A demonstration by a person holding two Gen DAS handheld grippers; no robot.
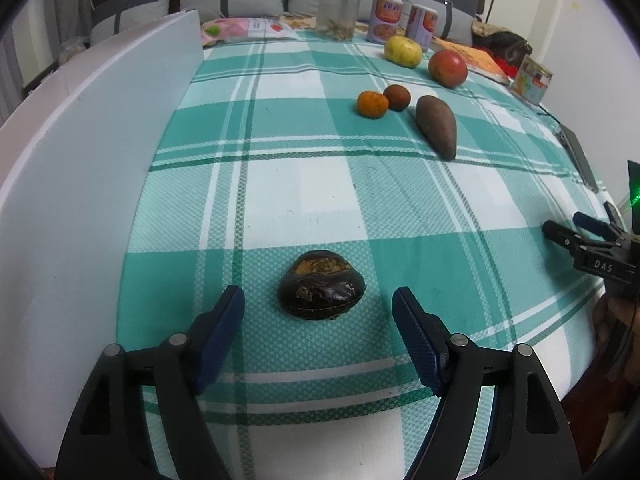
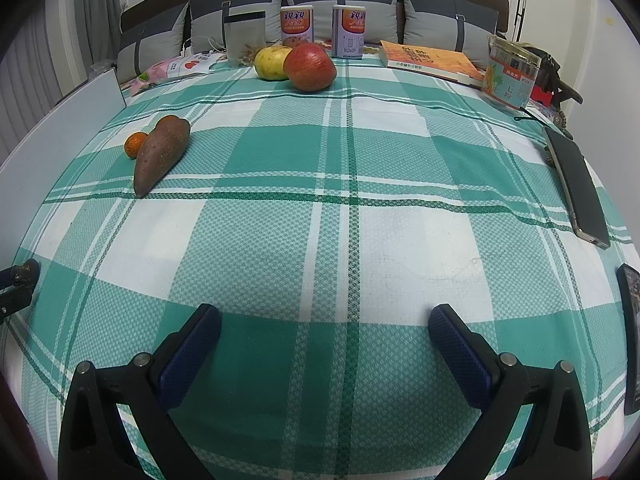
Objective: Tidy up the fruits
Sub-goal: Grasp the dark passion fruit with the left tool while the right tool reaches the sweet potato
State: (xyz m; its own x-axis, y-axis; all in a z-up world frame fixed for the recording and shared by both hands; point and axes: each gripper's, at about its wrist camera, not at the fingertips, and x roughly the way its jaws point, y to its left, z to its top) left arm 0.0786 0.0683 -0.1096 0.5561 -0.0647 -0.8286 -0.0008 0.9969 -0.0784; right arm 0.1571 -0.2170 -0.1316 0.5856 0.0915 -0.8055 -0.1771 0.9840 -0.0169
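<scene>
A dark, shrivelled fruit [image 1: 321, 285] lies on the green checked cloth just ahead of my left gripper [image 1: 318, 300], which is open with a finger on each side of it, not touching. Further off lie an orange [image 1: 372, 104], a small brown fruit [image 1: 396, 97], a sweet potato [image 1: 437, 125], a yellow fruit [image 1: 403, 51] and a red apple [image 1: 447, 68]. My right gripper [image 2: 325, 316] is open and empty over bare cloth; it also shows at the right edge of the left wrist view [image 1: 568, 228]. The right wrist view shows the sweet potato [image 2: 160, 154], orange [image 2: 135, 144], yellow fruit [image 2: 272, 63] and apple [image 2: 310, 67].
A white board [image 1: 80, 160] stands along the left side. At the back are a clear jar [image 1: 338, 14], two cans [image 2: 296, 26], a book [image 2: 430, 60] and a tin [image 2: 510, 76]. A phone [image 2: 576, 184] lies at the right edge. Cushions are behind.
</scene>
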